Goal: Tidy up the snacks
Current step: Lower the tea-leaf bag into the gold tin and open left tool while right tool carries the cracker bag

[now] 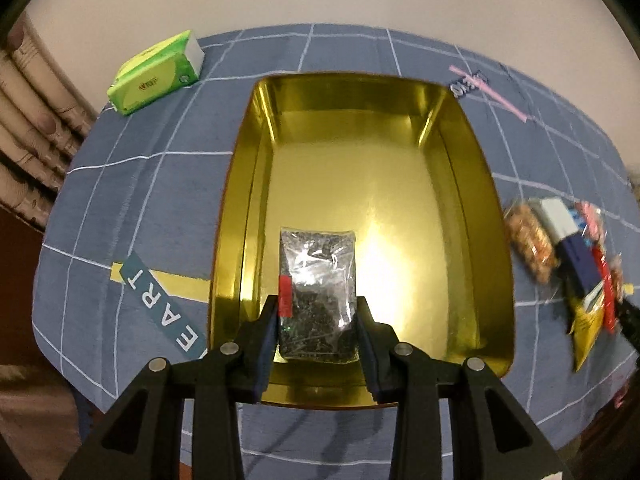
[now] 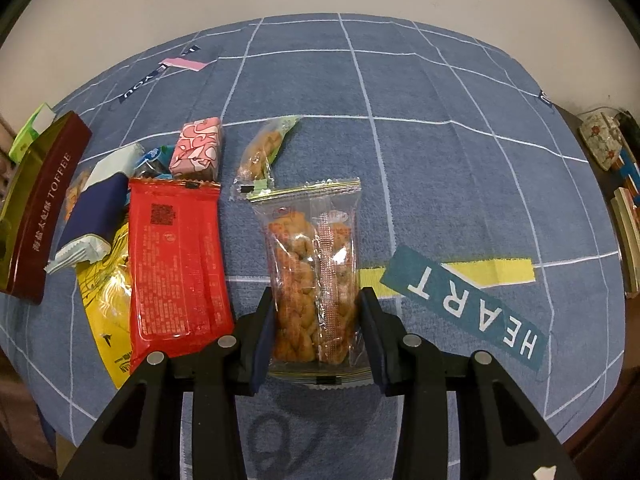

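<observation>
Clearly see-through, the dark snack packet (image 1: 318, 294) (red tag) hangs over gold tin (image 1: 486, 208)

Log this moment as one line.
left gripper: shut on dark snack packet, over gold tin | right gripper: shut on twist-snack packet

Tin (image 1: 492, 216): gold metal, glossy, mirror-smooth inside. Packet (image 1: 316, 280) in it: clear crinkled plastic film. Tablecloth (image 1: 160, 200) beneath tin: matt woven cloth. Red wrapper (image 2: 176, 256): shiny plastic foil.
</observation>
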{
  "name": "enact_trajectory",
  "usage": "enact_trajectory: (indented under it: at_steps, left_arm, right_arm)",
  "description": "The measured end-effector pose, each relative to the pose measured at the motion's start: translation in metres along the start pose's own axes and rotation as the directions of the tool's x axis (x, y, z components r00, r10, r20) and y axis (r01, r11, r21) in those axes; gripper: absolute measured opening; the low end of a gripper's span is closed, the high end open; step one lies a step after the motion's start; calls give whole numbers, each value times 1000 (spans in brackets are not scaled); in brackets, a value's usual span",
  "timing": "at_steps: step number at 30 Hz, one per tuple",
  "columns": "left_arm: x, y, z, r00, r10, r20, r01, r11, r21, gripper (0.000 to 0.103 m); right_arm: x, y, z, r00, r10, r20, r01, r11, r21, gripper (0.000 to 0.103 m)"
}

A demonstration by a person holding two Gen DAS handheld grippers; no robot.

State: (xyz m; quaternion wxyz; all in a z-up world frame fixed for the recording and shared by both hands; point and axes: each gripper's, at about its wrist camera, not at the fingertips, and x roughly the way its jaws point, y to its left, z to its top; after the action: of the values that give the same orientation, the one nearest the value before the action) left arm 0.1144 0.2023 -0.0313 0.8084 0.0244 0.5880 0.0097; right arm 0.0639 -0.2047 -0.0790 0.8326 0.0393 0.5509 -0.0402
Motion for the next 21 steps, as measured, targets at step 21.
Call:
enact_trajectory:
  at_steps: [21]
  left_arm:
    - [15, -6, -8, 999, 47, -22, -46, 997, 55, 38]
  right_arm:
    - [-16, -1, 1, 999, -37, 39, 36, 999, 34, 36]
